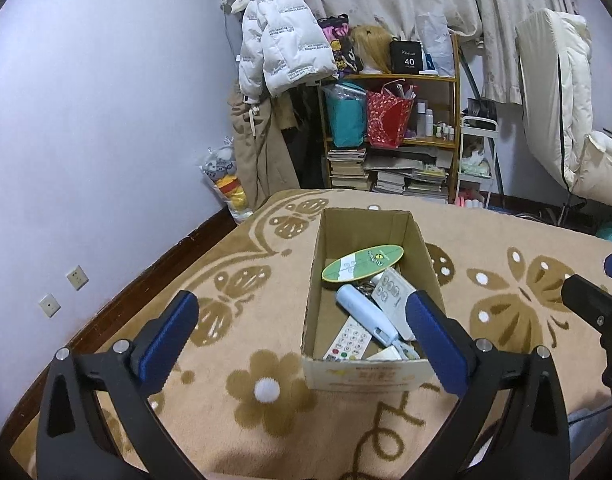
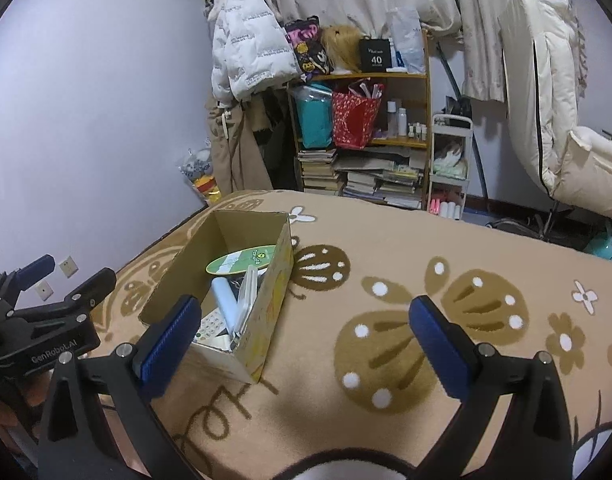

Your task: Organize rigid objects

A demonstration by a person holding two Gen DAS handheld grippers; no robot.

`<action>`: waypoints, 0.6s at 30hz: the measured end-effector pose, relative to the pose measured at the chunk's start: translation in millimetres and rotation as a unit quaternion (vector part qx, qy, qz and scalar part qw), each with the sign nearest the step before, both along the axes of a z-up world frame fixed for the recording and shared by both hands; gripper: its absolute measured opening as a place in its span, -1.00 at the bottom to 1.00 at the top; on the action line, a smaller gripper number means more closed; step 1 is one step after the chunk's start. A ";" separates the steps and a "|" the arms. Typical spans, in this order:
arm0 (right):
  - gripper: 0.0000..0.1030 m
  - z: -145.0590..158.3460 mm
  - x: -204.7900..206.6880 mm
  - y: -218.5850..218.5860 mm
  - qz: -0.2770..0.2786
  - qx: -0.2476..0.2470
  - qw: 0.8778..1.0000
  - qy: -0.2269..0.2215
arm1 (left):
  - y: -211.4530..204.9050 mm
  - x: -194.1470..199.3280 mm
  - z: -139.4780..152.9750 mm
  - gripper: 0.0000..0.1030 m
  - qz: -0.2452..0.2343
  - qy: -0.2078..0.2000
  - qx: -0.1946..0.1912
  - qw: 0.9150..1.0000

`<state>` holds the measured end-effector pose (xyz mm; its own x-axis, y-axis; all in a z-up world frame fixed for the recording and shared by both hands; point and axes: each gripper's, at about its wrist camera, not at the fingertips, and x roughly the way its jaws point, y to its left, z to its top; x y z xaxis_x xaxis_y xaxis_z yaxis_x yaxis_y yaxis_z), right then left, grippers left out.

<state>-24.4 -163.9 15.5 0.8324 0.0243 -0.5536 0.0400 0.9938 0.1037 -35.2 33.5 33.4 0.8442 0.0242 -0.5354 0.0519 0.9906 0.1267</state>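
Readable text, placed relative to wooden shelf:

- Black box on shelf top: white "40", small line beneath too fine to read.
- White puffer jacket hanging left of shelf: repeated printed lettering, illegible.
- Left tool, low and far left of shelf in right wrist view: "GenRobot.AI" on black body, probably, letters small.
- Green oval board in cardboard box, below shelf: short word, unreadable.
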 end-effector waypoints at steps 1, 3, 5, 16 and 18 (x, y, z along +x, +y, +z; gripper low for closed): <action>1.00 -0.1 -3.1 0.4 -0.001 0.000 1.000 -0.006 | 0.5 -1.9 -0.9 0.99 0.002 -0.003 0.001 1.000; 1.00 0.8 -11.5 -1.4 -0.004 0.007 1.000 -0.022 | 1.5 -5.7 -2.6 0.99 -0.001 -0.009 0.003 1.000; 1.00 2.3 -15.9 -4.2 -0.007 0.018 0.999 -0.031 | 1.3 -6.8 -5.1 0.99 -0.007 -0.006 0.001 1.000; 1.00 -0.8 -17.3 -16.4 -0.024 0.034 0.999 -0.023 | -3.7 -10.7 -8.5 0.99 -0.020 -0.013 0.020 1.000; 1.00 -1.7 -18.0 -15.6 -0.025 0.029 0.999 -0.023 | -3.1 -10.8 -7.6 0.99 -0.017 -0.015 0.018 1.000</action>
<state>-42.5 -179.5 13.8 0.8579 0.0131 -0.5136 0.0832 0.9829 0.1640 -46.0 30.4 25.8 0.8603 0.0146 -0.5096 0.0806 0.9831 0.1642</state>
